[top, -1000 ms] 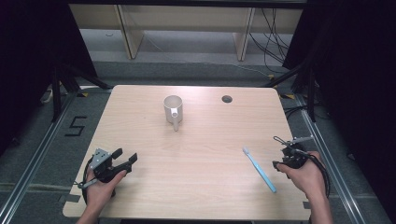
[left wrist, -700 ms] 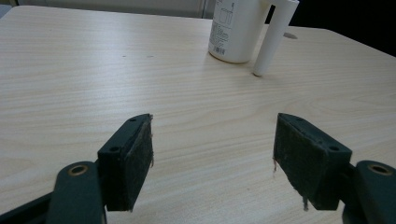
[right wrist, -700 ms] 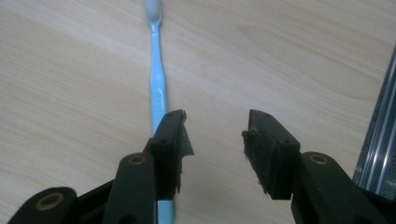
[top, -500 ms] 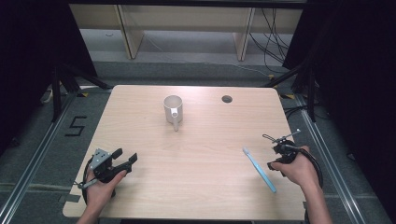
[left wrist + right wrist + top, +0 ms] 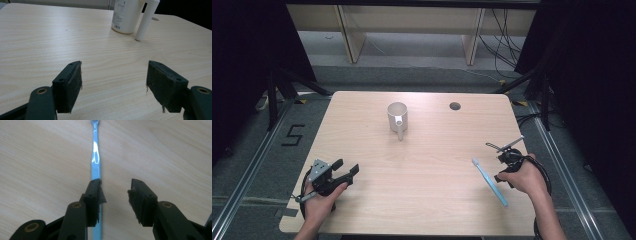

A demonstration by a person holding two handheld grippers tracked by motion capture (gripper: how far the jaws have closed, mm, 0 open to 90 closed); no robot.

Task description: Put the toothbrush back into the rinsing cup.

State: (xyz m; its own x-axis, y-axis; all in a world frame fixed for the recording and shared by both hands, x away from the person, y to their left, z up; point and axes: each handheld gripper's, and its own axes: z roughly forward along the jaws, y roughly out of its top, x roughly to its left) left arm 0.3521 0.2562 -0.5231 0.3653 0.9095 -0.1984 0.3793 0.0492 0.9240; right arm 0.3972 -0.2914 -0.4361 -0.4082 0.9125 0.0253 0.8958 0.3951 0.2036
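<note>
Right gripper [image 5: 504, 161]: it is hovering low at the right side of the table [image 5: 422, 190], just beside the toothbrush [image 5: 490, 182], and its jaws have just been closing while a gap is showing between them

Right gripper, own view: the gripper [image 5: 115, 189] is pointing along the wood, one jaw sitting over the blue handle [image 5: 95, 157], the other standing off over bare table [image 5: 175, 150]; nothing is lying between the pads, so the jaws are spread and pinching nothing

Toothbrush: it is lying flat on the right part of the table, running from near the right gripper's tips towards the near edge, slanting to the right; in the right gripper view its shiny handle is running straight away from the jaws to the top edge

Right hand [image 5: 523, 177]: it is wrapping the gripper body, the forearm coming in from the bottom right, a cable looping around the wrist

Left gripper [image 5: 343, 170]: it is resting near the front left corner of the table, held in the left hand [image 5: 319, 200], jaws spread wide and holding nothing

Left gripper, own view: the two black pads [image 5: 72, 85] are standing far apart over bare wood, looking across at the mug [image 5: 126, 16]

Mug [image 5: 397, 116]: it is standing upright towards the far middle of the table, white, well apart from both grippers, its handle [image 5: 400, 131] pointing towards the person

Hole [image 5: 455, 106]: a small dark round one is sitting in the tabletop to the right of the mug
</note>
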